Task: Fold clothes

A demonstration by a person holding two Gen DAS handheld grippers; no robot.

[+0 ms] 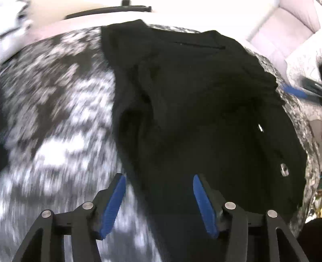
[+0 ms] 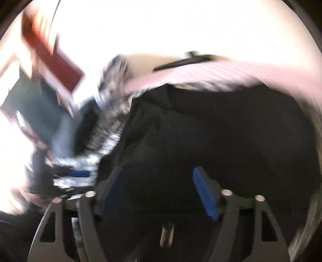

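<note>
A black garment (image 1: 201,110) lies crumpled on a black-and-white speckled cover (image 1: 60,121), with a small tag near its right edge. My left gripper (image 1: 159,178) hangs above the garment's near left edge. Its blue pads (image 1: 114,203) stand apart and nothing is pinched between them. The right wrist view is badly blurred. There my right gripper (image 2: 157,170) is open wide over the same black garment (image 2: 221,131), and no cloth is pressed by its pads (image 2: 203,193). A blue finger of the right gripper (image 1: 293,91) shows at the garment's far right edge.
Pale pink bedding (image 1: 281,30) and a white patterned cloth (image 1: 301,66) lie beyond the cover at the upper right. A dark bar (image 1: 108,11) runs along the far edge. A blurred red-brown shape (image 2: 52,54) and a dark grey block (image 2: 36,108) fill the right wrist view's upper left.
</note>
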